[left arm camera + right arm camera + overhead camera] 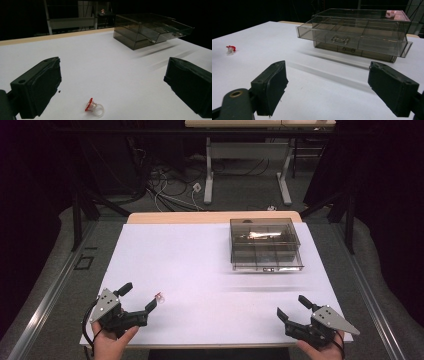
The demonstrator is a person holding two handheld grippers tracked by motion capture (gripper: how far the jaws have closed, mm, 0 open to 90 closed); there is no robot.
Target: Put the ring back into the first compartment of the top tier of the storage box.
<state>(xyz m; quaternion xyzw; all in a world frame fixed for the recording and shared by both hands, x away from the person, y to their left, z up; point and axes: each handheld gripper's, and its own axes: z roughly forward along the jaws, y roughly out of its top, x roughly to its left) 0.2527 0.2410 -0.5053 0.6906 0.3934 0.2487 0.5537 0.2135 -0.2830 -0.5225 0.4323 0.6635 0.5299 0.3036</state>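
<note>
Your left gripper (140,297) rests at the near left edge of the white tabletop (200,270), its fingers (37,87) spread wide with nothing between the pads. The small clear ring with a red top (93,108) lies on its side on the tabletop just ahead of those fingers, inside the gap but touching neither; in the high view it sits right beside the tip of the inner finger. Your right gripper (295,309) rests at the near right edge, well apart from the ring, its fingers (270,87) also wide open and holding nothing. From the right gripper view the ring shows far off to the left. A smoky, see-through drawer box (265,244) stands at the far right of the tabletop, its top drawer (352,40) pulled partly out toward you.
</note>
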